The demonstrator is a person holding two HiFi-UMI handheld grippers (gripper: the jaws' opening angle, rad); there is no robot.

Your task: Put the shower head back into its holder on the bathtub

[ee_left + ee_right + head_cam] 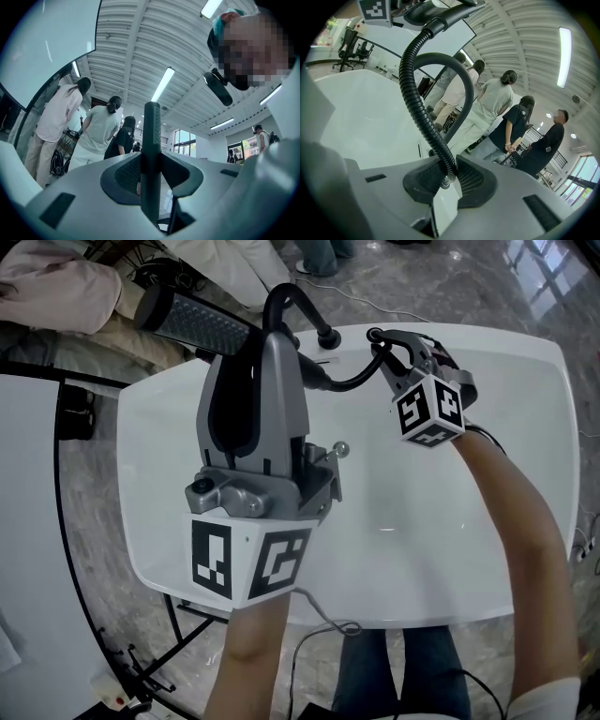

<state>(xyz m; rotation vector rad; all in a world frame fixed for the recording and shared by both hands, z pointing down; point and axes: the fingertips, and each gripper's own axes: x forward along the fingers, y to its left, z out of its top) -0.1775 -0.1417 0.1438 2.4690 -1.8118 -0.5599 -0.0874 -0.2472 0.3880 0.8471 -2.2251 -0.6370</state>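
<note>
My left gripper (267, 343) is shut on the handle of the black shower head (192, 322), whose flat perforated face reaches up and left past the rim of the white bathtub (487, 549). In the left gripper view the handle (152, 140) stands upright between the pads (126, 173). The ribbed black hose (352, 381) runs right from the handle to my right gripper (380, 338), which is shut on it. The right gripper view shows the hose (417, 93) clamped between the pads and arching up over the tub (361, 117). A curved black pipe (291, 306) rises at the tub's far rim. I cannot make out the holder.
A black metal frame (66, 484) curves along the tub's left side. Cables (319, 634) lie on the marble floor by the near rim. Several people (497, 108) stand beyond the tub's far end, and light clothing (56, 292) shows at the top left.
</note>
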